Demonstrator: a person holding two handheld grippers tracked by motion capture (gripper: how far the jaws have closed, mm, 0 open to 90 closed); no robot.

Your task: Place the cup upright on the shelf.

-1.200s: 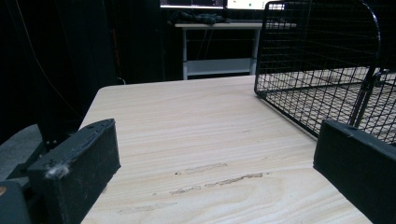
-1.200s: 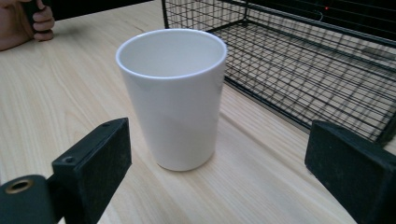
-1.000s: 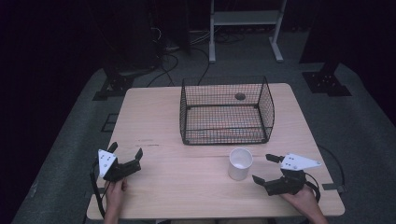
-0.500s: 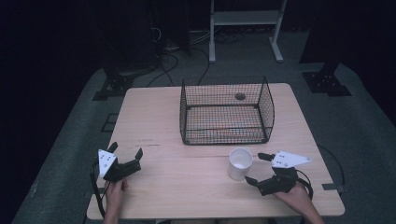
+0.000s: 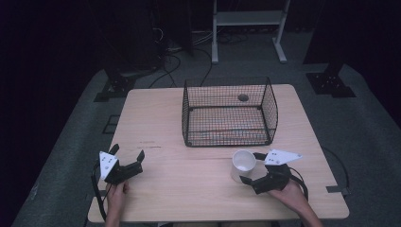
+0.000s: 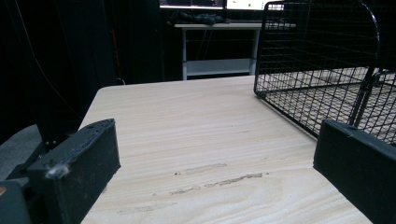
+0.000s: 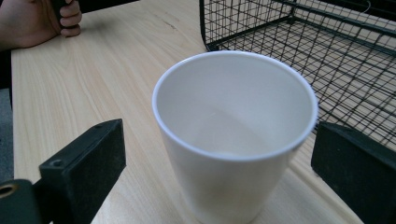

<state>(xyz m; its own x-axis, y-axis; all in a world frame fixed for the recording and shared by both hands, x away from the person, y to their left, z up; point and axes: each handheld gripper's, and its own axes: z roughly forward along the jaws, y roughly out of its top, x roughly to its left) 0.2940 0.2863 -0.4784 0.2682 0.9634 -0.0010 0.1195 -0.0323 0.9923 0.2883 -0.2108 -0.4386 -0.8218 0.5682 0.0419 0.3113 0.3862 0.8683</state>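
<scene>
A white empty cup (image 5: 244, 161) stands upright on the wooden table (image 5: 156, 118), just in front of the wire basket (image 5: 230, 138). My right gripper (image 5: 250, 167) reaches in from the right; its jaws have just been opening and now stand wide, one on each side of the cup. In the right gripper view the cup (image 7: 233, 107) stands between the black jaws of the right gripper (image 7: 219, 140), with a gap at the left pad. My left gripper (image 5: 127, 152) rests open at the table's front left, nothing between its jaws, and looks across bare wood (image 6: 205, 130).
The black wire basket (image 6: 317, 70) stands mid-table toward the back, with nothing in it. A small round hole (image 5: 243, 97) marks the tabletop behind it. A white frame (image 5: 246, 19) stands on the floor beyond. The person's other hand (image 7: 37, 18) shows far left.
My right gripper slid left along the table toward the cup, and the cup now stands between its jaws. The left gripper stayed where it was.
</scene>
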